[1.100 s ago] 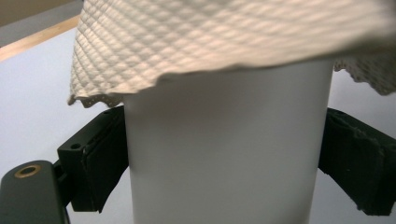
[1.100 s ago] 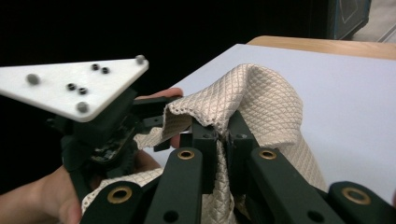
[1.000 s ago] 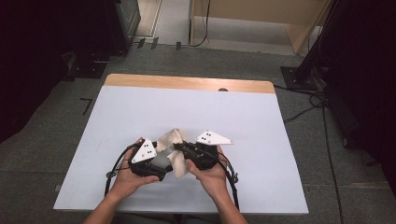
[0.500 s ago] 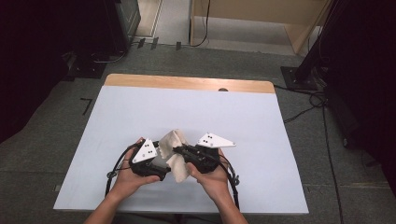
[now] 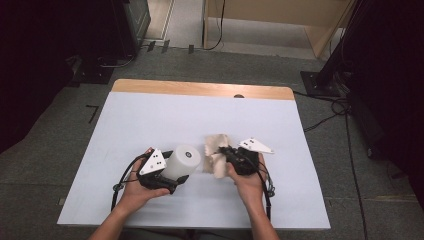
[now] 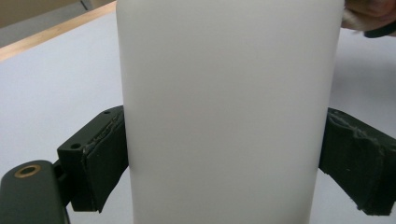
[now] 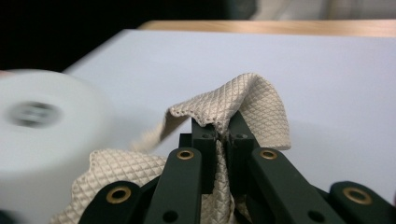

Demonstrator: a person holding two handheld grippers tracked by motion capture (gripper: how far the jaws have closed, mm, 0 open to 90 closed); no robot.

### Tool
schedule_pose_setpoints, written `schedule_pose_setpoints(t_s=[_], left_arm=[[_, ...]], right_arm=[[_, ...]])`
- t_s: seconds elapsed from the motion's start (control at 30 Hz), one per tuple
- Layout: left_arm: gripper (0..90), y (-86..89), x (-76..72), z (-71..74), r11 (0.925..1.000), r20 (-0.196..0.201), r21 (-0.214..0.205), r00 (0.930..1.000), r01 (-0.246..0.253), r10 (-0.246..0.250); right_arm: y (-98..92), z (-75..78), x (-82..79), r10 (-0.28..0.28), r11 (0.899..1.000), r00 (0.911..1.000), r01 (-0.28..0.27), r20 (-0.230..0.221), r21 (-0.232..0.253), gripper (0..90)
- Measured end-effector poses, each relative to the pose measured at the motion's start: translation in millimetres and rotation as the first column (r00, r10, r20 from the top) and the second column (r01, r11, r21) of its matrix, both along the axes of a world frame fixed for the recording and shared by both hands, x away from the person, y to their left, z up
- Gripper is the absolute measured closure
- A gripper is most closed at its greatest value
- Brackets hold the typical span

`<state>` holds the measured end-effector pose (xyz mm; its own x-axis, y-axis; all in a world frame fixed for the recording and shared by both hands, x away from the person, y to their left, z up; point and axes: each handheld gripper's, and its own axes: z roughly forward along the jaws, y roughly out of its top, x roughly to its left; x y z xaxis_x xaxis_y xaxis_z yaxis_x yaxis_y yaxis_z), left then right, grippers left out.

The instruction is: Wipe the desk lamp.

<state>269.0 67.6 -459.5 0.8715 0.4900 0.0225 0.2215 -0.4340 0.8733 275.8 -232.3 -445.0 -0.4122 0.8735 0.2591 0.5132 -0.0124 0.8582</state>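
A white cylinder-shaped container (image 5: 182,161) lies tilted in my left gripper (image 5: 170,172), its flat end facing up and right. In the left gripper view the white container (image 6: 229,107) stands between the two black pads (image 6: 105,154), which press on its sides. My right gripper (image 5: 226,152) is shut on a beige waffle-weave cloth (image 5: 216,152), a little to the right of the container. In the right gripper view the cloth (image 7: 233,105) drapes over the closed jaws of the right gripper (image 7: 225,135), and the blurred white container (image 7: 42,135) sits at the left.
The pale blue-white table top (image 5: 165,120) has a wooden strip (image 5: 200,89) along its far edge. Beyond the table lie grey carpet, cables (image 5: 330,107) and dark stands. Both hands work near the front edge.
The right gripper has pulled the cloth off to the right, away from the container. The container's white end now shows bare. The left gripper has stayed put.
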Motion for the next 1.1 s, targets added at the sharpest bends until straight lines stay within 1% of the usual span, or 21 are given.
schedule_pose_setpoints(t_s=[0.03, 0.07, 0.1, 0.13, 0.2, 0.23, 0.27, 0.3, 0.37, 0.4, 0.5, 0.57, 0.63, 0.67, 0.77, 0.83, 0.87, 1.0, 1.03, 1.07, 1.1], left_arm=[[8.6, 0.3, 0.0, 0.0, 1.0, 0.001, 0.001, 1.0, 0.0, 0.0], [8.6, 0.3, 0.0, -0.2, 1.0, 0.001, -0.001, 1.0, 0.0, 0.0], [8.6, 0.8, -0.1, -0.3, 1.0, -0.001, -0.003, 1.0, -0.001, 0.001], [8.6, 1.3, 0.1, -0.3, 1.0, -0.002, -0.003, 1.0, -0.002, 0.002], [8.6, 2.3, 0.4, -0.7, 1.0, -0.005, -0.009, 1.0, -0.002, 0.002], [8.6, 2.7, 0.5, -0.7, 0.9999, -0.008, -0.01, 1.0, -0.004, 0.004], [8.6, 2.9, 0.5, -0.8, 0.9999, -0.009, -0.011, 1.0, -0.004, 0.004], [8.6, 3.0, 0.5, -1.0, 0.9999, -0.009, -0.015, 1.0, -0.003, 0.003], [8.6, 3.4, 0.5, -1.2, 0.9999, -0.007, -0.016, 1.0, -0.003, 0.002], [8.6, 3.5, 0.6, -1.3, 0.9999, -0.008, -0.016, 1.0, -0.002, 0.002], [8.6, 3.6, 0.6, -1.4, 0.9999, -0.008, -0.017, 1.0, -0.002, 0.001], [8.6, 3.7, 0.6, -1.4, 0.9999, -0.008, -0.017, 1.0, -0.002, 0.001], [8.6, 3.8, 0.4, -1.3, 0.9999, -0.007, -0.016, 1.0, -0.001, 0.001], [8.6, 3.9, 0.3, -1.3, 0.9999, -0.007, -0.015, 1.0, -0.002, 0.001], [8.6, 4.3, 0.1, -1.4, 0.9999, -0.008, -0.015, 1.0, -0.001, 0.001], [8.6, 4.4, 0.0, -1.4, 0.9999, -0.008, -0.015, 1.0, -0.002, 0.002], [8.6, 4.5, -0.1, -1.5, 0.9999, -0.008, -0.015, 1.0, -0.003, 0.003], [8.6, 5.2, 0.0, -1.7, 0.9998, -0.011, -0.019, 0.9999, -0.002, 0.002], [8.6, 5.4, 0.0, -1.9, 0.9998, -0.013, -0.022, 0.9999, -0.004, 0.004], [8.6, 5.4, 0.0, -1.9, 0.9997, -0.014, -0.023, 0.9999, -0.004, 0.004], [8.6, 5.5, 0.0, -1.9, 0.9997, -0.014, -0.022, 0.9999, -0.004, 0.003]], right_arm=[[-6.5, -3.7, 1.9, -0.017, 1.0, 0.9998, 0.017, -0.011, -0.009, 85.7], [-15.8, -9.8, 4.9, -0.054, 0.998, 0.9982, 0.053, -0.027, -0.035, 85.6], [-20.5, -13.5, 6.5, -0.081, 0.995, 0.9963, 0.079, -0.027, -0.066, 85.4], [-28.1, -20.5, 9.0, -0.128, 0.986, 0.9913, 0.123, -0.034, -0.115, 84.3], [-34.0, -27.3, 12.2, -0.15, 0.978, 0.9875, 0.14, -0.05, -0.157, 80.3], [-36.9, -31.7, 14.6, -0.159, 0.97, 0.9848, 0.142, -0.071, -0.197, 75.3], [-38.3, -33.9, 16.4, -0.16, 0.966, 0.9835, 0.138, -0.084, -0.219, 68.1], [-39.2, -34.5, 16.9, -0.162, 0.964, 0.9829, 0.138, -0.088, -0.229, 63.2], [-41.2, -31.9, 16.0, -0.184, 0.96, 0.9804, 0.163, -0.071, -0.227, 51.8], [-42.0, -28.8, 15.0, -0.179, 0.964, 0.9825, 0.164, -0.053, -0.21, 47.6], [-38.9, -24.6, 13.2, -0.134, 0.979, 0.99, 0.125, -0.045, -0.161, 34.8], [-33.2, -25.4, 12.8, -0.11, 0.981, 0.9922, 0.1, -0.058, -0.164, 25.9], [-26.4, -27.9, 12.9, -0.091, 0.98, 0.9938, 0.078, -0.063, -0.182, 19.0], [-22.9, -29.4, 13.1, -0.08, 0.978, 0.9946, 0.066, -0.065, -0.199, 15.9], [-13.7, -35.0, 12.1, -0.022, 0.972, 0.9961, 0.001, -0.086, -0.237, 12.4], [-8.8, -40.2, 11.2, 0.006, 0.964, 0.9936, -0.036, -0.113, -0.263, 7.8], [-6.2, -43.7, 11.1, 0.006, 0.958, 0.9913, -0.044, -0.131, -0.282, 5.3], [-1.6, -53.3, 11.8, 0.009, 0.938, 0.9859, -0.066, -0.167, -0.341, 0.0], [-0.4, -54.8, 11.4, 0.011, 0.935, 0.9854, -0.071, -0.17, -0.349, 0.0], [1.6, -56.8, 10.0, 0.014, 0.926, 0.9861, -0.076, -0.166, -0.371, 0.0], [1.8, -56.6, 9.2, 0.012, 0.925, 0.9872, -0.071, -0.159, -0.374, 0.4]])
